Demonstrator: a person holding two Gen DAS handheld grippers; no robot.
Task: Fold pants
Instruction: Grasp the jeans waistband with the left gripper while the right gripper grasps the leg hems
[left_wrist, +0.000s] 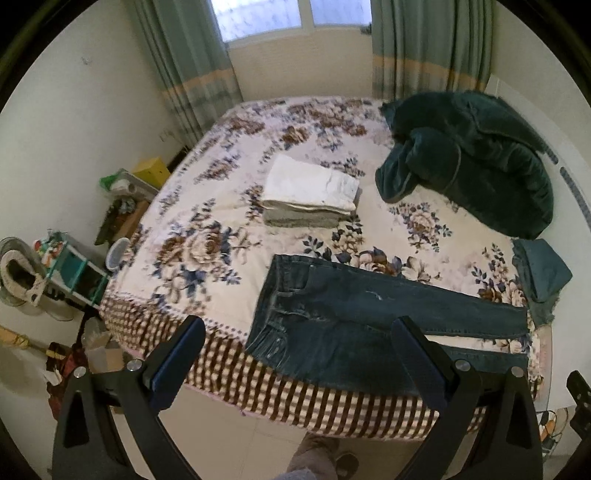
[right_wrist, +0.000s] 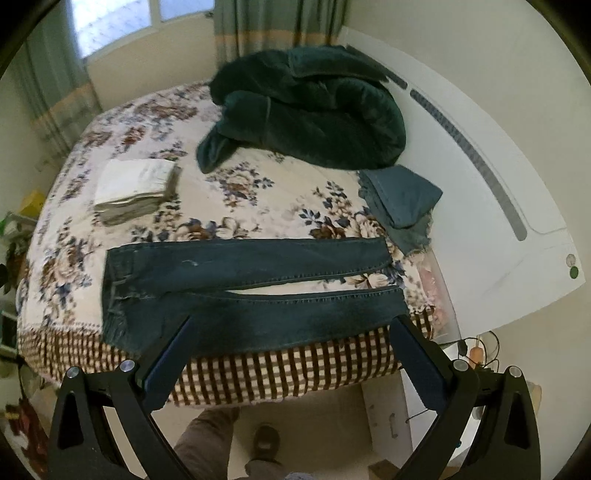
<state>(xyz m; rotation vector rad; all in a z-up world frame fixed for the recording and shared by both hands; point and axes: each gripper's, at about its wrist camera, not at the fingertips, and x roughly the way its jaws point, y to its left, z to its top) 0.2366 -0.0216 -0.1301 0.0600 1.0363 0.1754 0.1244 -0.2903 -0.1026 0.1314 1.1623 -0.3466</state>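
Note:
Dark blue jeans (left_wrist: 343, 314) lie flat along the near edge of the bed, waistband to the left, both legs stretched to the right with a gap between them; they also show in the right wrist view (right_wrist: 236, 291). My left gripper (left_wrist: 299, 332) is open and empty, held above the near edge of the bed over the waist end. My right gripper (right_wrist: 291, 328) is open and empty, held above the near leg of the jeans.
The bed (left_wrist: 207, 229) has a floral cover with a checked border. A stack of folded light clothes (left_wrist: 314, 192) lies mid-bed. A dark green blanket (left_wrist: 469, 155) is heaped at the far right by a white headboard (right_wrist: 480, 184). A teal cloth (right_wrist: 402, 199) lies beside the leg ends. Clutter stands left of the bed.

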